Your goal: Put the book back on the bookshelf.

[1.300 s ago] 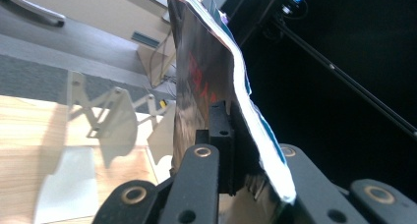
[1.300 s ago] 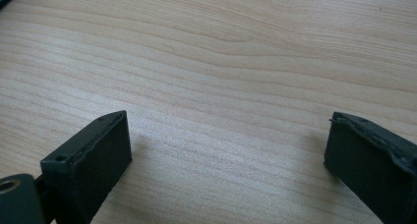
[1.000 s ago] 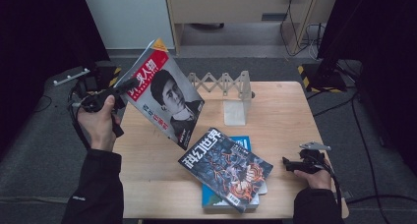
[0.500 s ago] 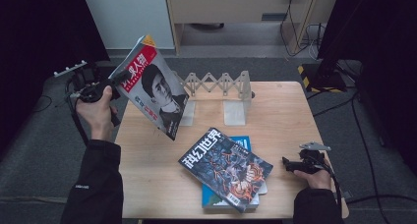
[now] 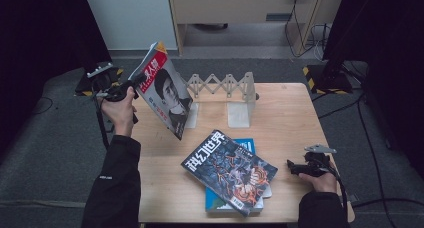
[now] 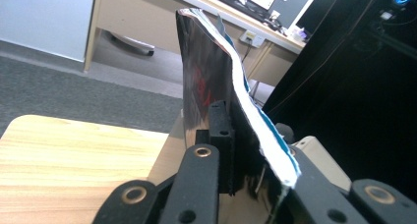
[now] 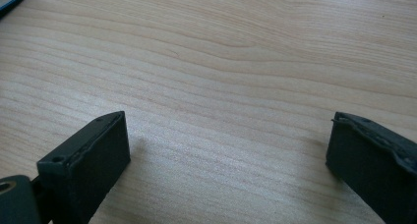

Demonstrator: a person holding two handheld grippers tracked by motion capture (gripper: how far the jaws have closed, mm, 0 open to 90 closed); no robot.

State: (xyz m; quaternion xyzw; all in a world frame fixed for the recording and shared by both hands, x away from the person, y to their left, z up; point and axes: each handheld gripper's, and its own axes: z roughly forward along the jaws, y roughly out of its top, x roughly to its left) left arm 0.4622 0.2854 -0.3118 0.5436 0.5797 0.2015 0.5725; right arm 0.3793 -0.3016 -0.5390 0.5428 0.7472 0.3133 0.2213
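So the left gripper (image 5: pixel 131 88) is clamped onto the edge of a magazine (image 5: pixel 165 90) with a red title and a face on the cover, holding it up in the air over the table's left back corner, tilted, cover facing the camera. In the left gripper view you can see the black jaws pinched on the glossy pages of the magazine (image 6: pixel 216 91) — it bows a bit above the grip.

The right gripper (image 5: pixel 296 167) sits low near the front right of the wooden table (image 5: pixel 290 113), jaws spread wide with nothing between them; its own view looks straight at bare wood grain.

Other stuff on the table: a second magazine (image 5: pixel 229 169) with a dark illustrated cover lies flat near the front middle, resting on top of a blue book (image 5: pixel 250 147) that pokes out from under it. Behind those, along the back edge, stands a pale accordion-style rack (image 5: pixel 225 88) — the held magazine hangs just to its left, and I can't tell if they touch.
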